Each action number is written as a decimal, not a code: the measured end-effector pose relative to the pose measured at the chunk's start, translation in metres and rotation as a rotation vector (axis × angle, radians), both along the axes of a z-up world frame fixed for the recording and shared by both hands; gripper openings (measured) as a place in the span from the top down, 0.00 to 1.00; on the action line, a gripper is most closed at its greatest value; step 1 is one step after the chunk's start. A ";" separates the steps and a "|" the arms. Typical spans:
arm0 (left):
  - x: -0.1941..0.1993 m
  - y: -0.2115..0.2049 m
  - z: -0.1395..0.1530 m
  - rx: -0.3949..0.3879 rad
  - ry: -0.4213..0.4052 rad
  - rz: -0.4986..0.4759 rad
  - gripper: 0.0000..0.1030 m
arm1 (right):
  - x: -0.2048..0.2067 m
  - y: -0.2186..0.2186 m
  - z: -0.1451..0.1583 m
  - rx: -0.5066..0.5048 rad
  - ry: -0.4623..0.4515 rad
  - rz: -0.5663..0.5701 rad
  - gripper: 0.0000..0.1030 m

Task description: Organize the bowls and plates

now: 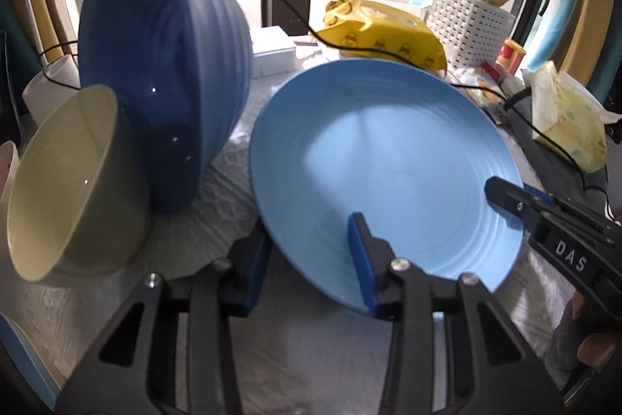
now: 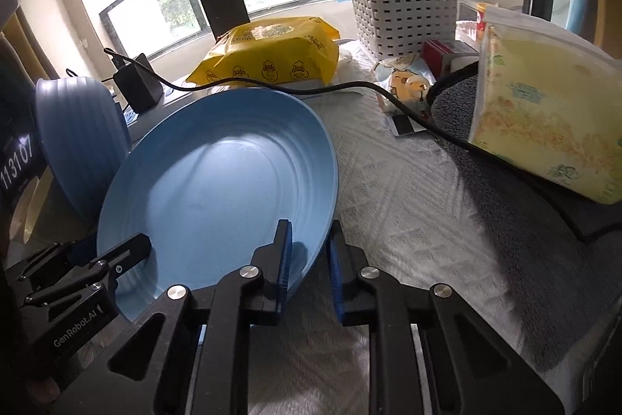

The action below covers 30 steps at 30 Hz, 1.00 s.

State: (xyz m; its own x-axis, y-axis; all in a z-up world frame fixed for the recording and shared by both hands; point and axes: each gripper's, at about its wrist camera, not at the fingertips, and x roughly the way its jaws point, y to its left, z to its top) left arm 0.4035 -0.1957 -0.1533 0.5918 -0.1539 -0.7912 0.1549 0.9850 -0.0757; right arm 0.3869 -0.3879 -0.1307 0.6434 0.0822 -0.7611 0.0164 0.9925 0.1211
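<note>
Tilting up off the white textured cloth (image 2: 408, 181), the light blue plate (image 1: 388, 158) shows faint concentric ridges on its matte face. The left gripper (image 1: 311, 259) pinches its near rim between blue pads, one finger in front, one behind. The right gripper (image 2: 309, 259) clamps the opposite edge the same way. To the left stands a dark blue ribbed bowl (image 1: 163, 65) on its side, with a pale green bowl (image 1: 66, 181) leaning just beside it.

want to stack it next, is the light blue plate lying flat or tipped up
Tipped up. The plate is tilted with its far rim raised off the cloth, and both the left gripper and the right gripper straddle its near rim.
</note>
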 end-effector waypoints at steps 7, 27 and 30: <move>-0.013 0.001 0.008 -0.009 -0.012 -0.015 0.61 | -0.015 0.000 0.008 -0.009 -0.013 -0.010 0.81; -0.065 0.021 0.021 -0.043 -0.046 -0.041 0.62 | -0.068 0.018 0.028 -0.032 -0.058 -0.019 0.81; -0.071 0.025 0.024 -0.046 -0.053 -0.047 0.62 | -0.075 0.021 0.030 -0.039 -0.064 -0.017 0.81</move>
